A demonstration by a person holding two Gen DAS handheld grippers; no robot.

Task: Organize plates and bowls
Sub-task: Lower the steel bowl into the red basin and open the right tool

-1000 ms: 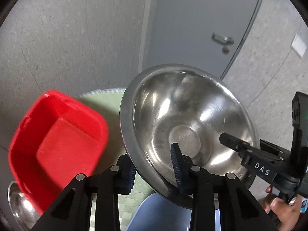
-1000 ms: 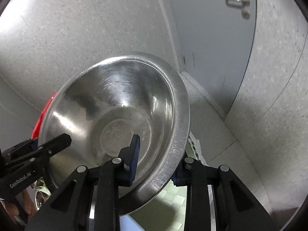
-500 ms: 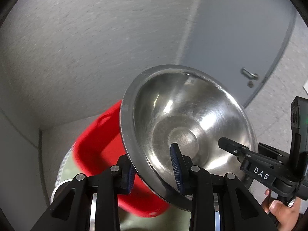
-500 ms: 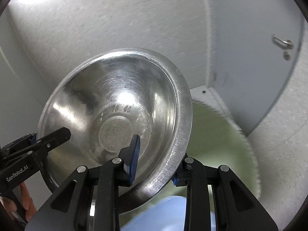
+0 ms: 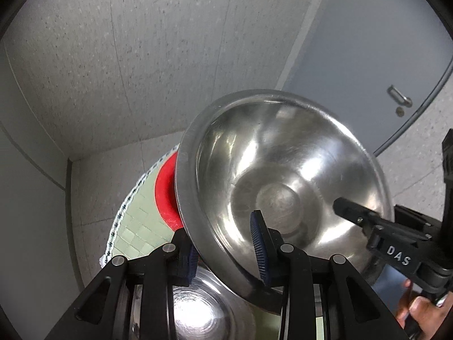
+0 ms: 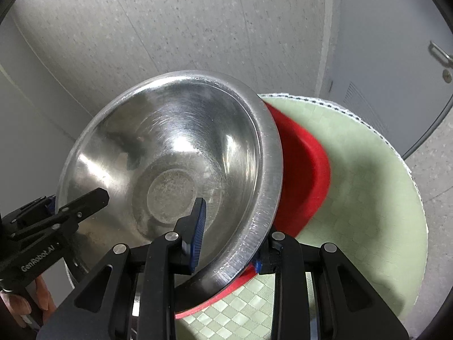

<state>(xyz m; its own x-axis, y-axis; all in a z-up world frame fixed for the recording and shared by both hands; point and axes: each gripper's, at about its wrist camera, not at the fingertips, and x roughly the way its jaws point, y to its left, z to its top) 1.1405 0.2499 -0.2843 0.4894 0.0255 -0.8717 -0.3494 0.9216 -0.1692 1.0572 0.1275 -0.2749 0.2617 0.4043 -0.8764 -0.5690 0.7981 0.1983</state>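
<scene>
A large steel bowl (image 5: 283,184) hangs tilted in the air, held by its rim on two sides. My left gripper (image 5: 225,255) is shut on the near-left rim, one blue pad inside and one outside. My right gripper (image 6: 230,243) is shut on the opposite rim of the same bowl (image 6: 175,155) in the same way. Each gripper's inner finger shows in the other's view: the right one's finger (image 5: 354,212) and the left one's finger (image 6: 90,198). The bowl covers most of a red basin (image 6: 305,175) behind and below it.
The red basin (image 5: 165,195) stands on a round table with a green checked cloth (image 6: 368,198). A second steel bowl (image 5: 198,317) lies below my left gripper. A speckled wall and a grey door (image 5: 382,56) stand behind. A person's hand (image 6: 17,308) grips the left handle.
Both grippers have carried the bowl sideways and a little down; it now hangs in front of the red basin. The second steel bowl has come into view under the left gripper. Both grips hold.
</scene>
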